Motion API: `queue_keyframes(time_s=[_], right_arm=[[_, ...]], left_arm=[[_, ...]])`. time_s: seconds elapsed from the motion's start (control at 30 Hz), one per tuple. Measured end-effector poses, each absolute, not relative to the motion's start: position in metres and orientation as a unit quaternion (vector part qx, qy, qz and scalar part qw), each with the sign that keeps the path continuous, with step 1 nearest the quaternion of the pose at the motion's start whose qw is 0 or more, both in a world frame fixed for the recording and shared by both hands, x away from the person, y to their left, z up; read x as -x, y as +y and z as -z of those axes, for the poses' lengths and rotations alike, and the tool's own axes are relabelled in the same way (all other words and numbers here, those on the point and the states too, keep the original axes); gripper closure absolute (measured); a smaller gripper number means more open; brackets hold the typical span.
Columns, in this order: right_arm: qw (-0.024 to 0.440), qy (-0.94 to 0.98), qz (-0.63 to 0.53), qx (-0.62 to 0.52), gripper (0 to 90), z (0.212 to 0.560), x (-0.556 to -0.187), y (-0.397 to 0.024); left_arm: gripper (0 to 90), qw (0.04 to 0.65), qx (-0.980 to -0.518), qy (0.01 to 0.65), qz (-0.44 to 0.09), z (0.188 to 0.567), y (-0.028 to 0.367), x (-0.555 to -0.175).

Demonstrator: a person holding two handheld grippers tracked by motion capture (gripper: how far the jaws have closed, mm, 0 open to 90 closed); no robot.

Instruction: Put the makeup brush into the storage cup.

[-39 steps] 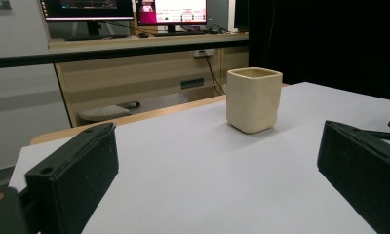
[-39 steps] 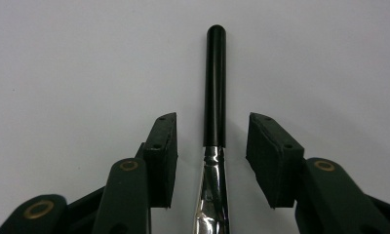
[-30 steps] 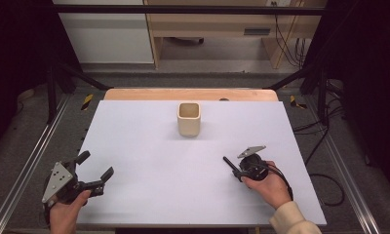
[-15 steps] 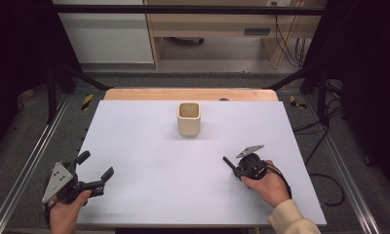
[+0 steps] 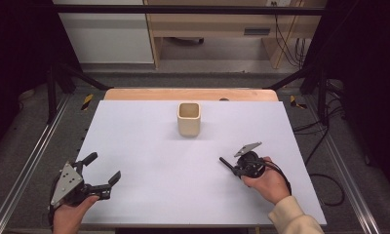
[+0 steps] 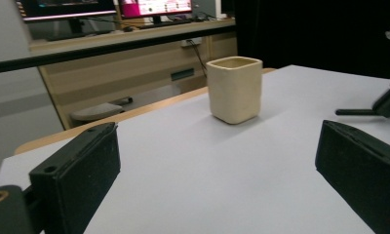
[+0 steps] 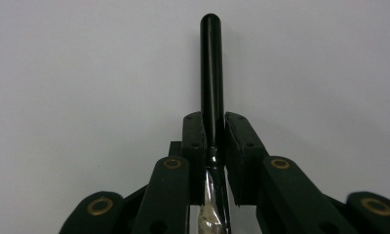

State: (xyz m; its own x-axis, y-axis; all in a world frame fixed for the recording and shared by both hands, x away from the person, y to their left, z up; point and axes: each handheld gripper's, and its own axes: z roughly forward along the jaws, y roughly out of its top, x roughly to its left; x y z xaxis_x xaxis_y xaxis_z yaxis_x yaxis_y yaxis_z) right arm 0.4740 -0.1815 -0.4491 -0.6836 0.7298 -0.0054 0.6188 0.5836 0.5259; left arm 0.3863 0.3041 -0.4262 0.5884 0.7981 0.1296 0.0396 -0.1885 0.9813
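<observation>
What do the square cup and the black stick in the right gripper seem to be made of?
Cup: likely unglazed ceramic or clay; cream, matte, with slightly uneven walls and rim. Black stick: probably plastic or coated metal; smooth, with a soft sheen and rounded tip, clamped in the right gripper.

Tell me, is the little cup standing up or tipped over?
Standing up. The cup rests on its base on the table, with its open mouth facing upward.

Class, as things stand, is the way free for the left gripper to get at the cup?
Probably yes: the left gripper is open, and bare table lies between it and the cup.
</observation>
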Motion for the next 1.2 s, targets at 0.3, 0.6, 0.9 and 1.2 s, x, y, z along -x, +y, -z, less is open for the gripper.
queue_keyframes(time_s=[0.3,0.6,0.9,1.2], right_arm=[[0.113,0.907,-0.238,-0.328,79.4,0.414,-0.485,-0.163],[0.111,0.924,-0.23,-0.286,79.4,0.388,-0.494,-0.14],[0.101,0.933,-0.221,-0.266,79.4,0.375,-0.497,-0.128],[0.092,0.94,-0.216,-0.249,79.3,0.362,-0.5,-0.115]], left_arm=[[3.2,0.532,-0.74,0.251,-0.325,0.417,0.258,-0.398],[3.4,0.509,-0.769,0.199,-0.331,0.4,0.218,-0.405],[4.4,0.49,-0.785,0.174,-0.336,0.393,0.192,-0.411],[5.9,0.457,-0.807,0.142,-0.345,0.393,0.169,-0.418]])
